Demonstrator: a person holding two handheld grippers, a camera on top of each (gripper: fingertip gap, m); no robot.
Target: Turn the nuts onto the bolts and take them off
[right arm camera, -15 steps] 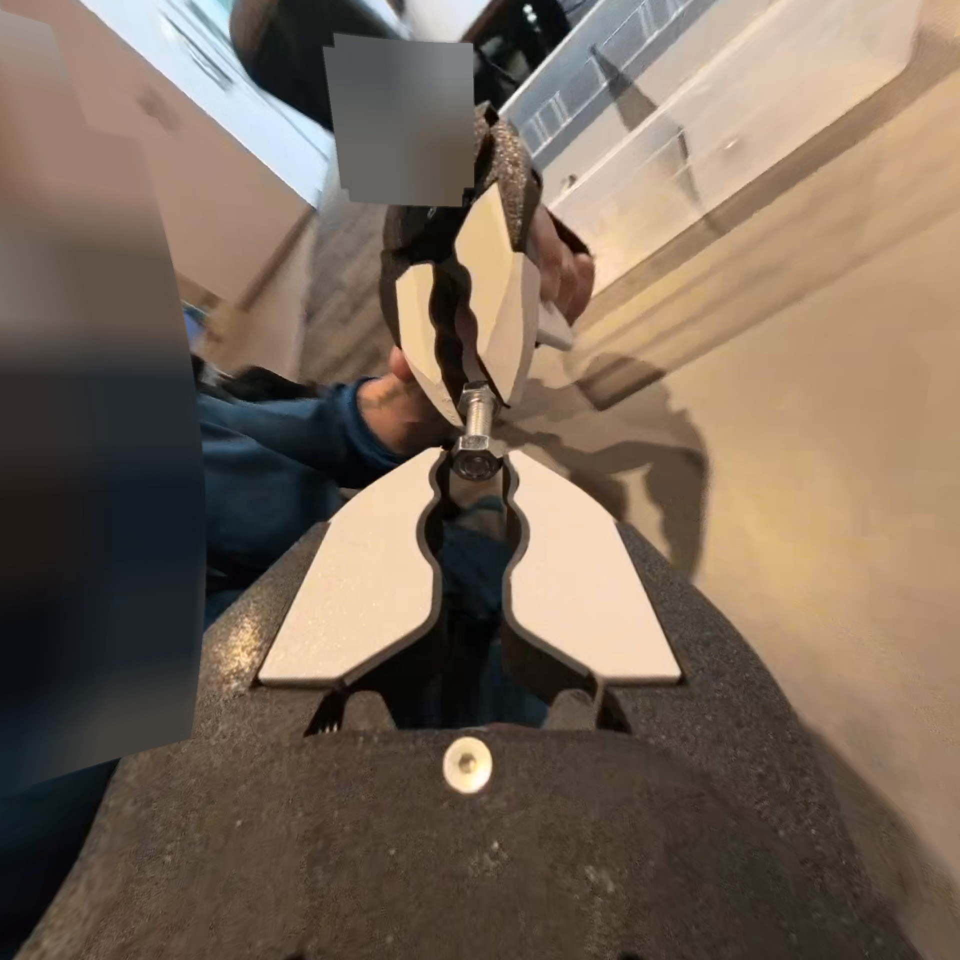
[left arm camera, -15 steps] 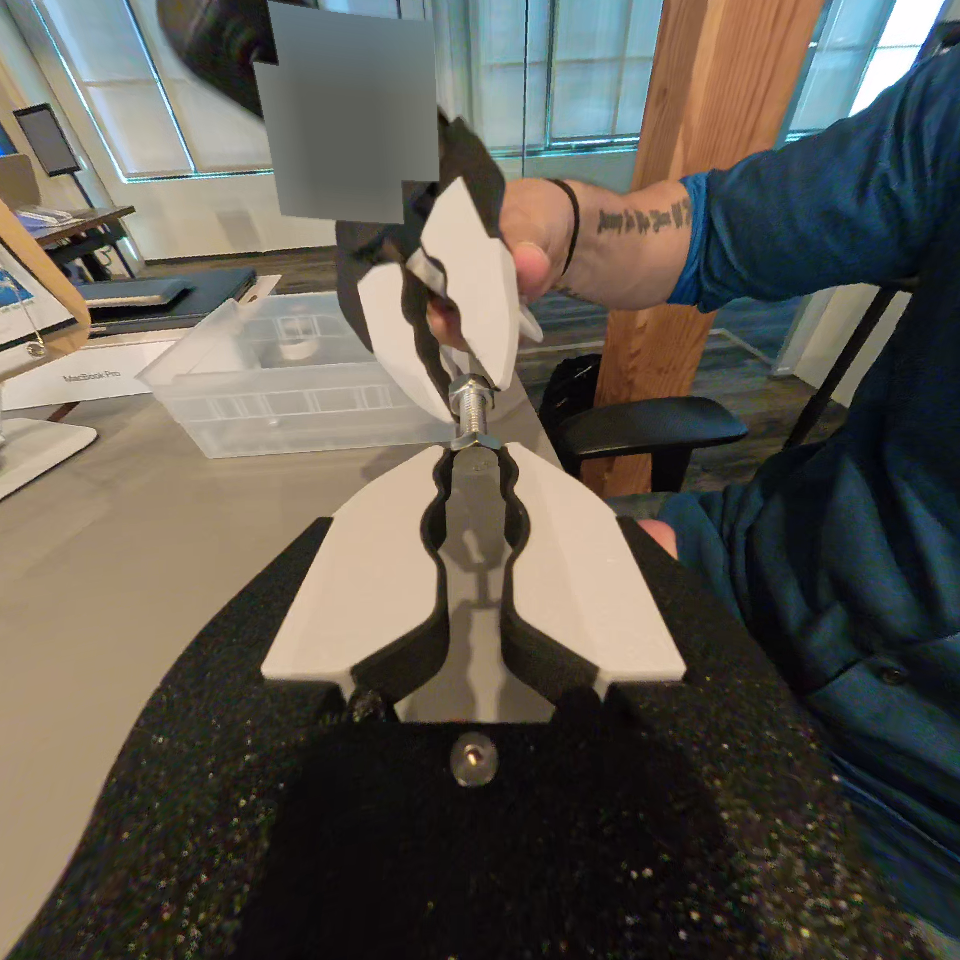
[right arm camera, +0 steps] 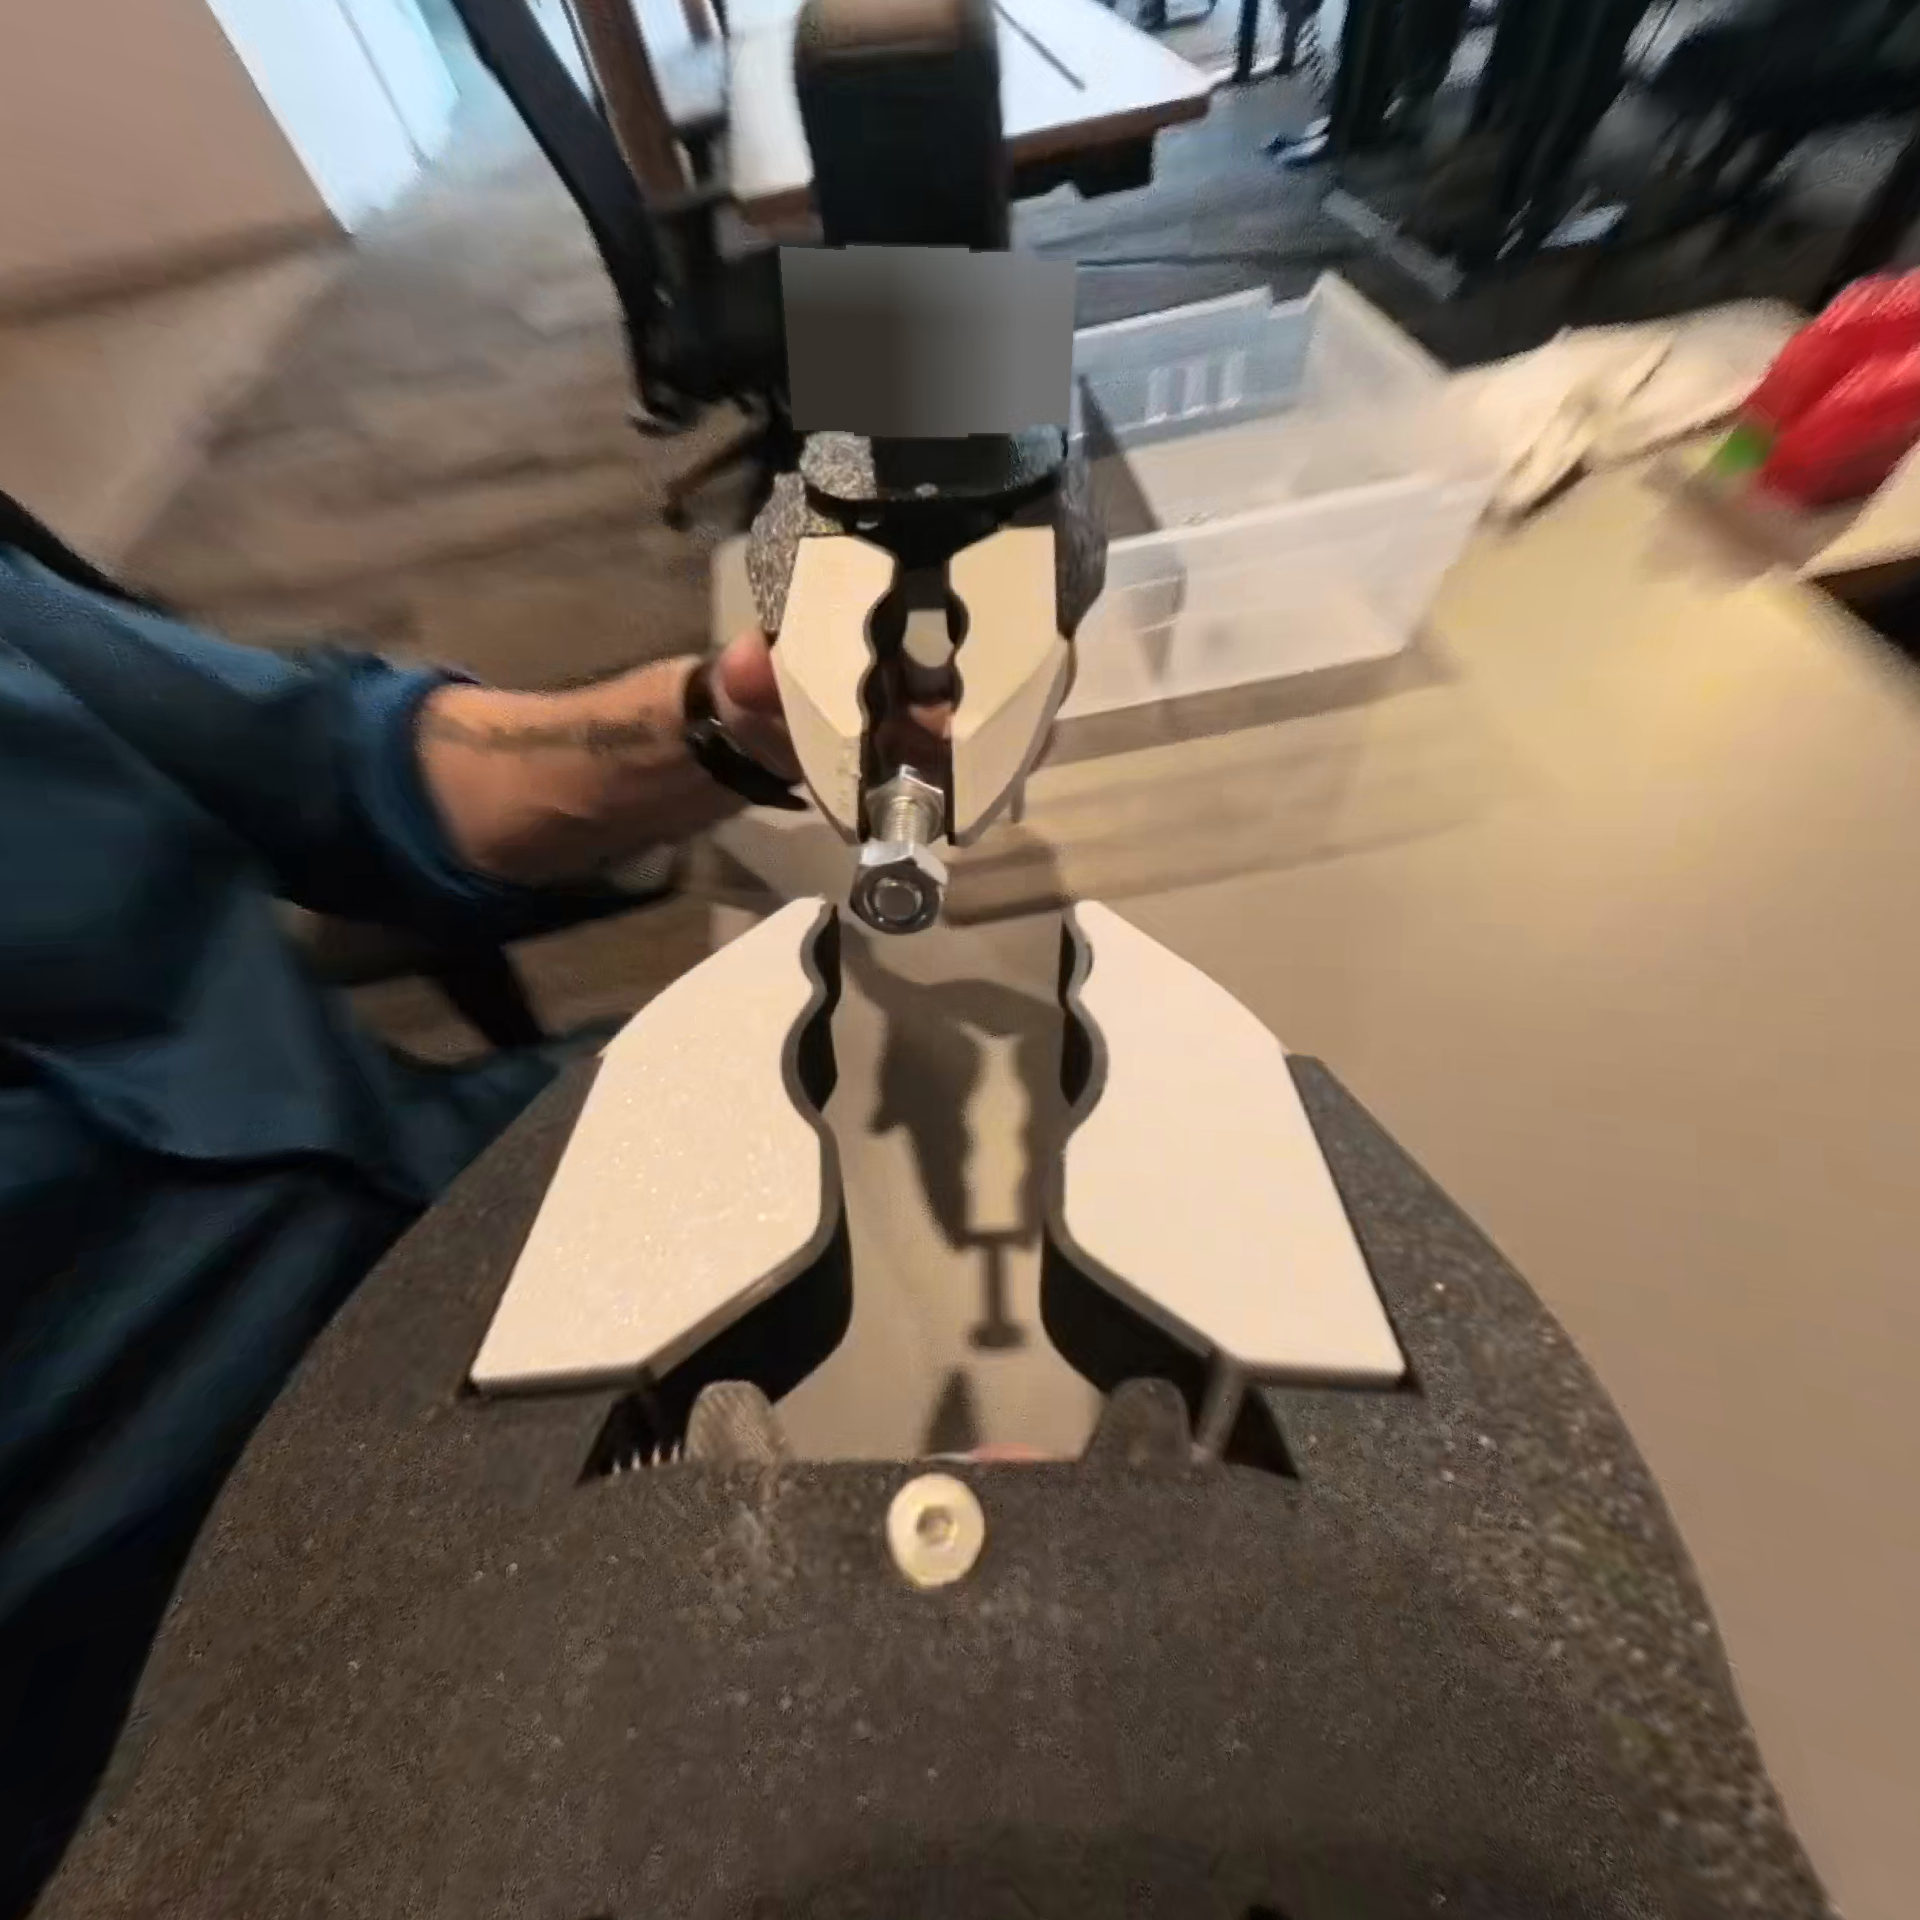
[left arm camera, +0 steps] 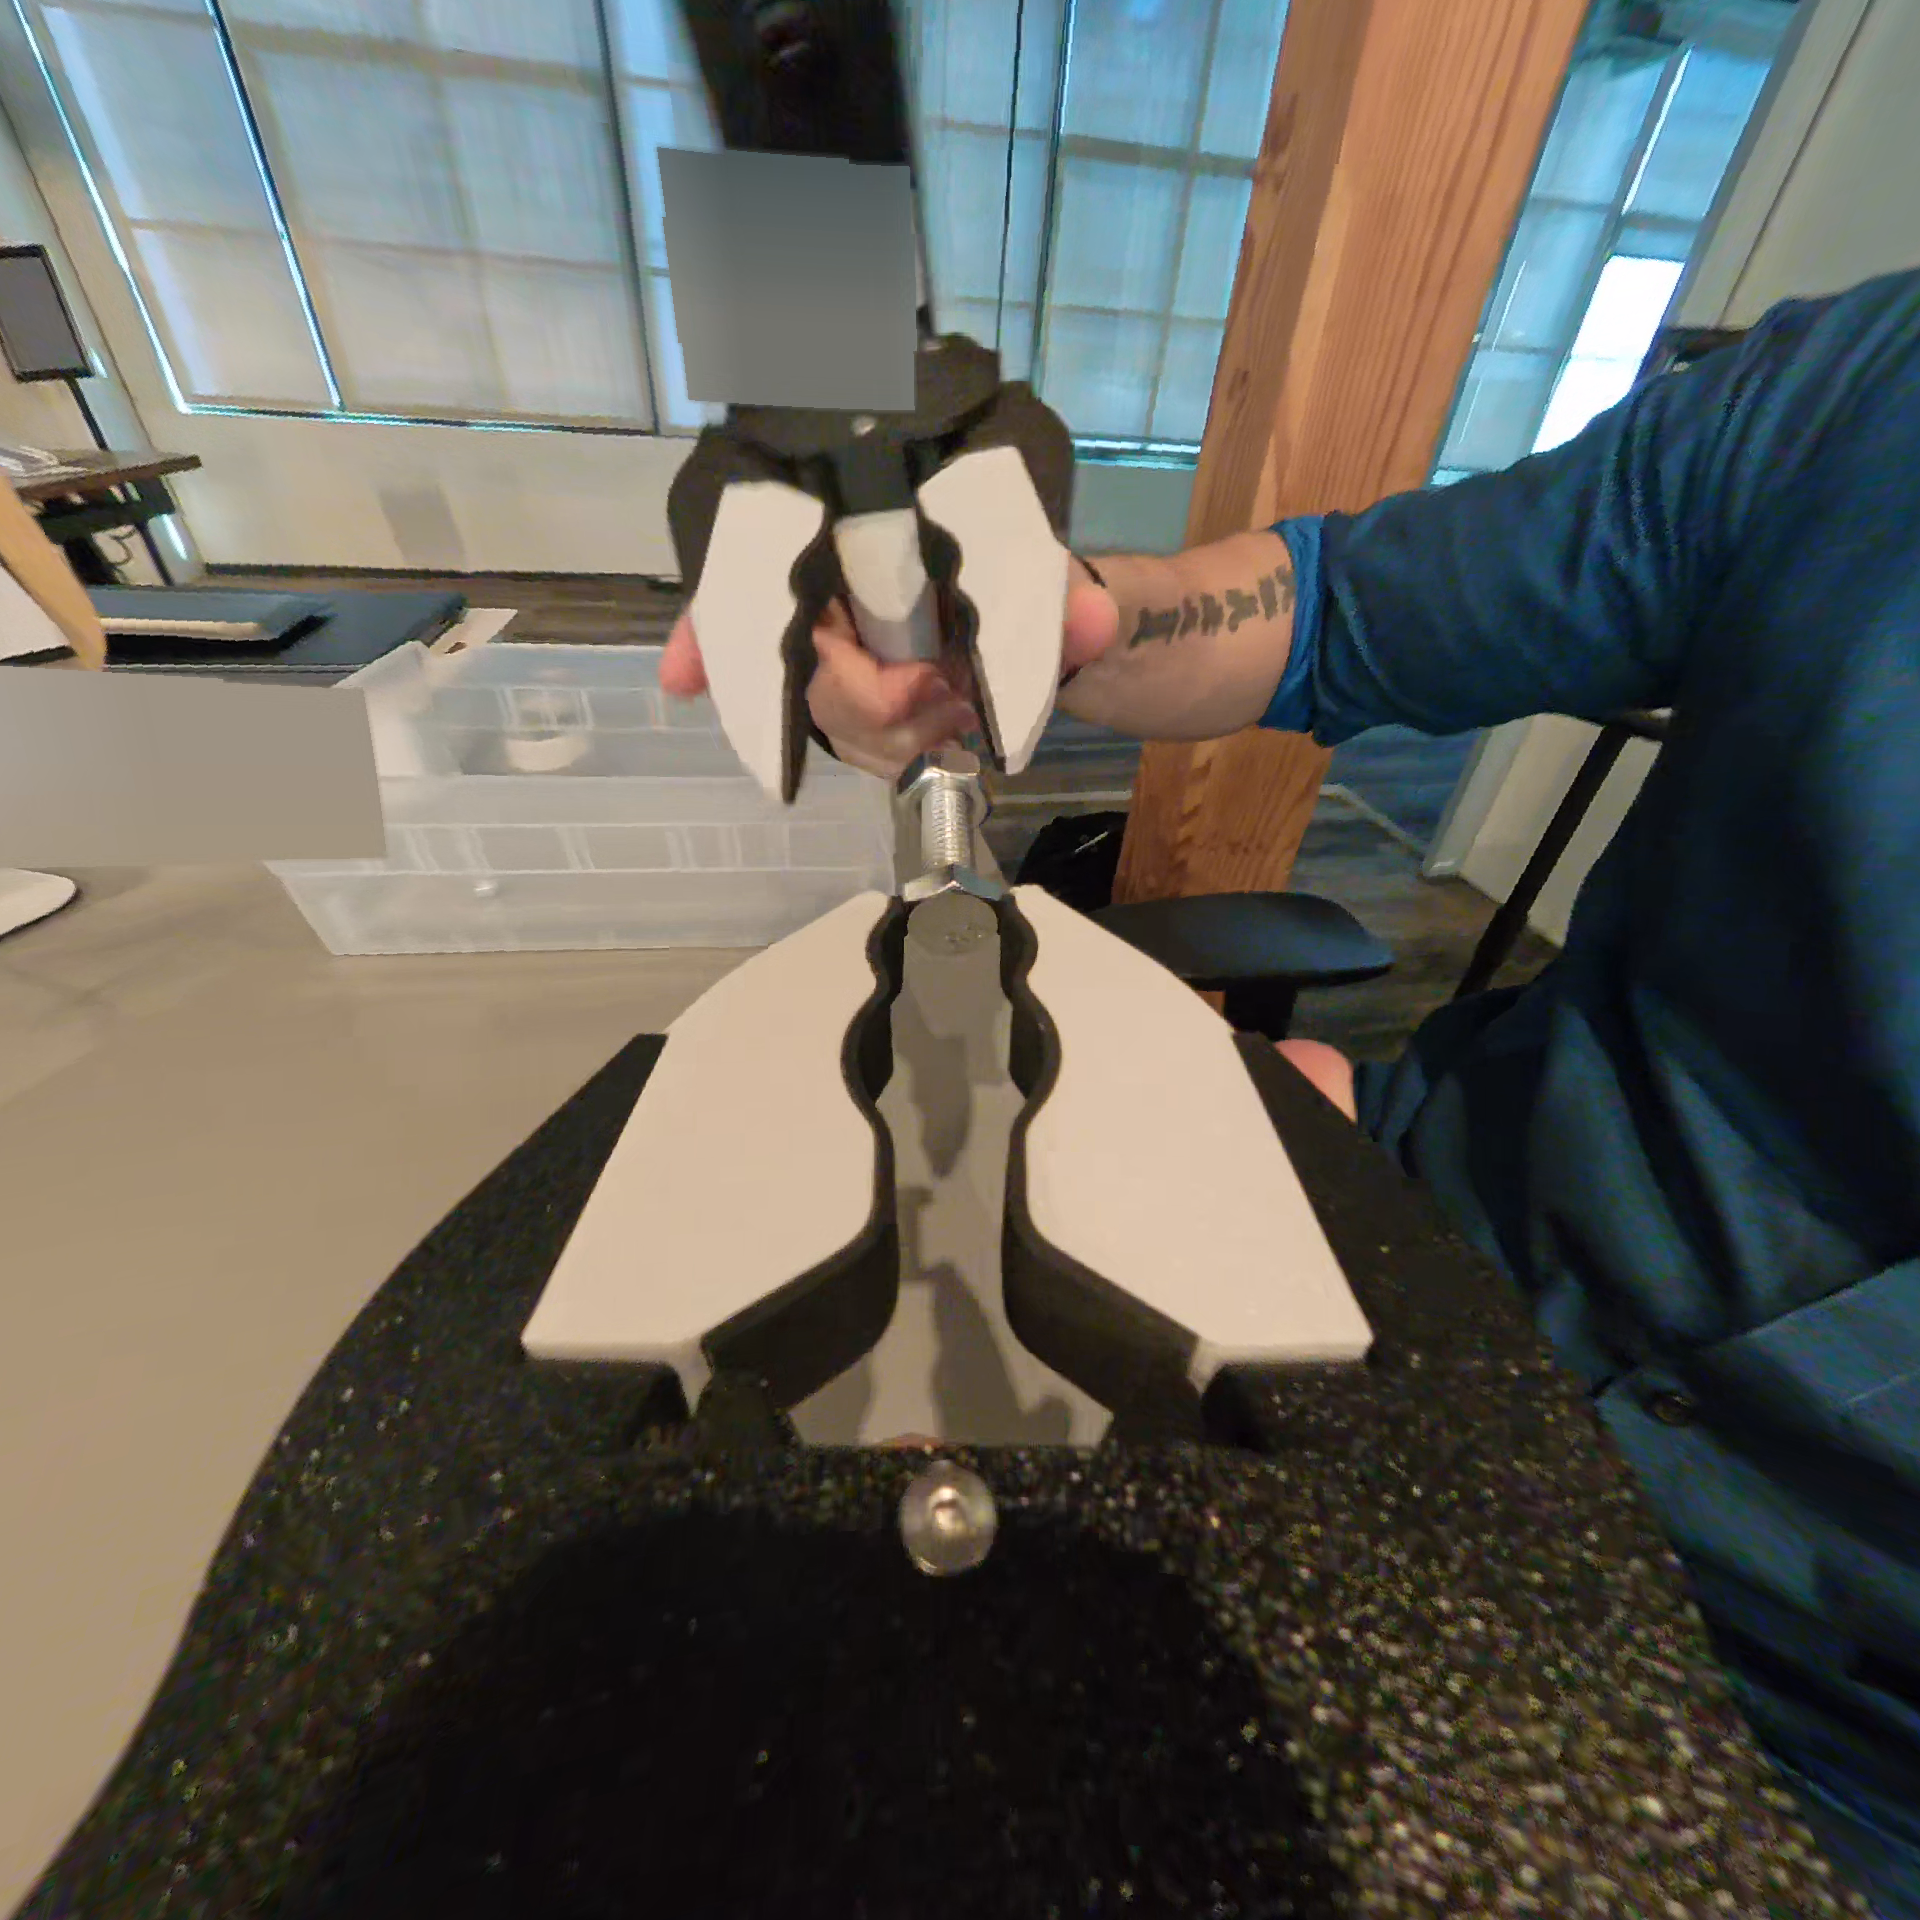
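Left gripper (left arm camera: 951, 914) clamps the stiff, slick steel bolt (left arm camera: 943, 831), seemingly by its head. Right gripper (right arm camera: 951, 910) stands wide and should pinch the light nut (right arm camera: 899, 894) by its flats.

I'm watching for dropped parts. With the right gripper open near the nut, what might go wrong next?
1. The nut sits at the thread's end, off-centre between the fingers of the open right gripper. Closing could miss or knock it, and it might fall.
2. The left gripper pinches the bolt by its head, only at the fingertips. Turning force may tilt it or make it slip.
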